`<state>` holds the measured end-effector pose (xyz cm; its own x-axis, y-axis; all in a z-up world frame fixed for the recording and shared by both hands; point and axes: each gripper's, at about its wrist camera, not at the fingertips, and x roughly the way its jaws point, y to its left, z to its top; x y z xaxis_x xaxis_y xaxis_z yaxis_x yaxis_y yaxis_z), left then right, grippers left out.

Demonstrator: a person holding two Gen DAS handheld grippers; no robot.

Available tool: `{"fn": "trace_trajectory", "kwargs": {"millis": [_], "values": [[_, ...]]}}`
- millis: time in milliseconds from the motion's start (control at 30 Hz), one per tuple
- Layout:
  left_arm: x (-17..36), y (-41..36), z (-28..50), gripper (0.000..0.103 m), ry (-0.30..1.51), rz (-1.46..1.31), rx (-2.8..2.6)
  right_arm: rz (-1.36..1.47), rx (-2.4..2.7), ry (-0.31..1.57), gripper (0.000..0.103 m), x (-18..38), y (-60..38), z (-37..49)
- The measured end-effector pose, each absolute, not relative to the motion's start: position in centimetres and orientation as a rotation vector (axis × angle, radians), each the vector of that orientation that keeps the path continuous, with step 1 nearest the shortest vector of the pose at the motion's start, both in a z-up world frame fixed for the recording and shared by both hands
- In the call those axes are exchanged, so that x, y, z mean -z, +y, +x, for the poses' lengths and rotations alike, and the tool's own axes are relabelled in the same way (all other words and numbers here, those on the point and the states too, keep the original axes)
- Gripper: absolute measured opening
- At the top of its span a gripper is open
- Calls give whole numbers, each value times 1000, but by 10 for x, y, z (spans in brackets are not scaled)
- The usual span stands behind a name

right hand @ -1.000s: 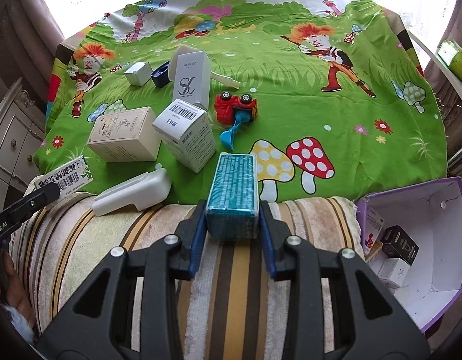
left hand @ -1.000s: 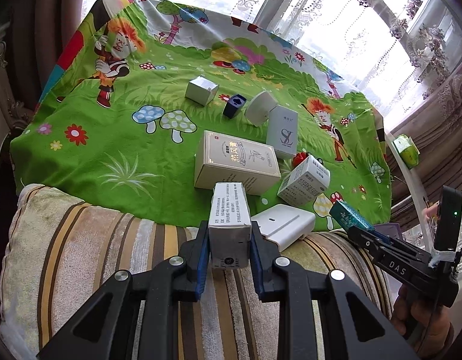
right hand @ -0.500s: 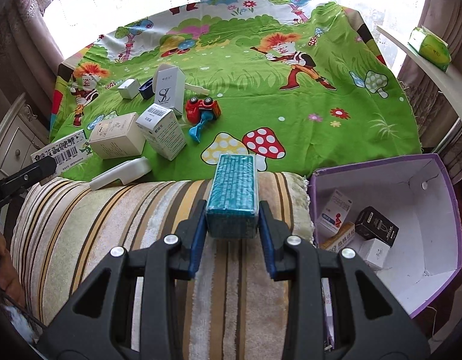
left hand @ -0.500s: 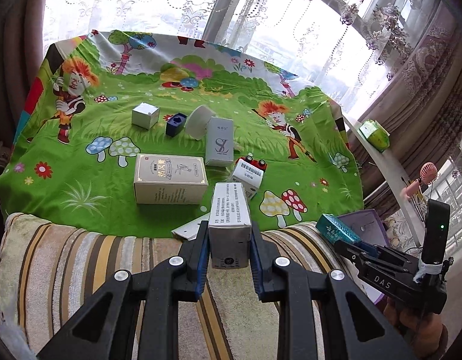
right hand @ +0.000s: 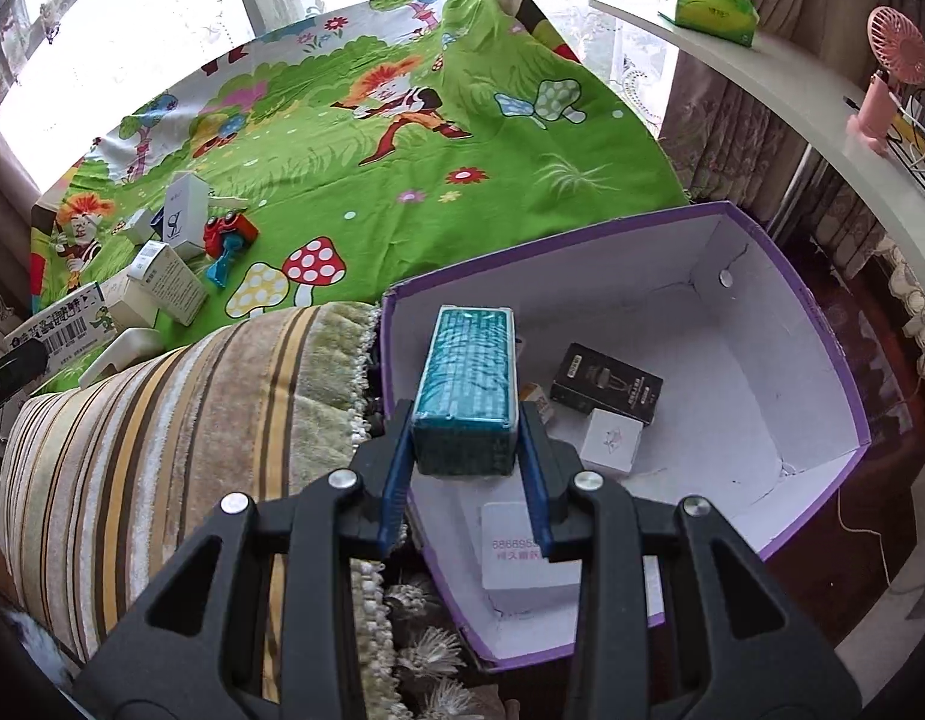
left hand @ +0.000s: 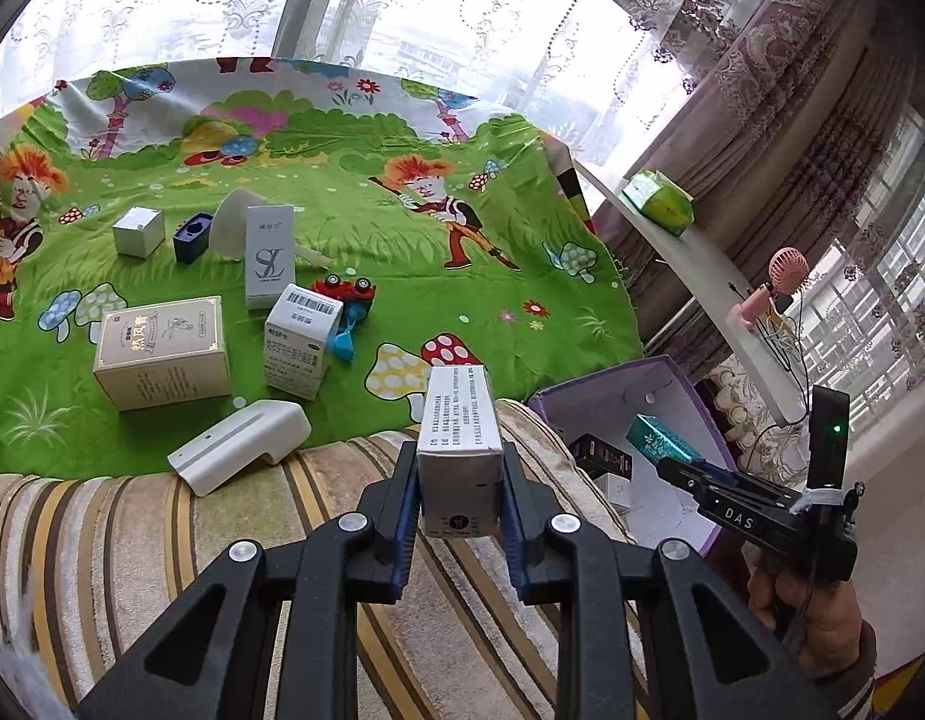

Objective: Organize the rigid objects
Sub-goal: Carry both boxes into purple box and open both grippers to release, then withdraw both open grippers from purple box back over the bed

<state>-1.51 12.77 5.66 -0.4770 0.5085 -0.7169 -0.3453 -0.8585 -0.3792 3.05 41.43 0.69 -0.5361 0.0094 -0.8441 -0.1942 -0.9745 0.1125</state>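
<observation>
Right wrist view: my right claw (right hand: pixel 465 450) grips a teal box (right hand: pixel 469 384) over the near left corner of the purple bin (right hand: pixel 822 330), where a black box (right hand: pixel 606 384) and small white box (right hand: pixel 609 441) lie. Left wrist view: my left claw (left hand: pixel 459 498) clamps a white printed carton (left hand: pixel 460 426) above the striped cushion (left hand: pixel 132 540), beside the bin's left edge
</observation>
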Motion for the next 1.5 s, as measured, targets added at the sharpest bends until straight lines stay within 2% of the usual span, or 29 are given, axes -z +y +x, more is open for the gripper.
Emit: {"fn": "trace_trajectory", "kwargs": {"millis": [800,1167,1433,1500], "values": [[-32,267,-17,27,-77,-1313,-1965,-1313,-2419,453,37,3,529,68],[-29,258,-18,35,-98,-1338,-1985,-1281,-2409,472,37,0,541,73],[-32,249,-19,36,-119,-1327,-2009,-1284,-2415,478,38,-1,539,72],[-33,245,-19,36,-123,-1322,-2023,-1285,-2425,491,41,-2,537,72]]}}
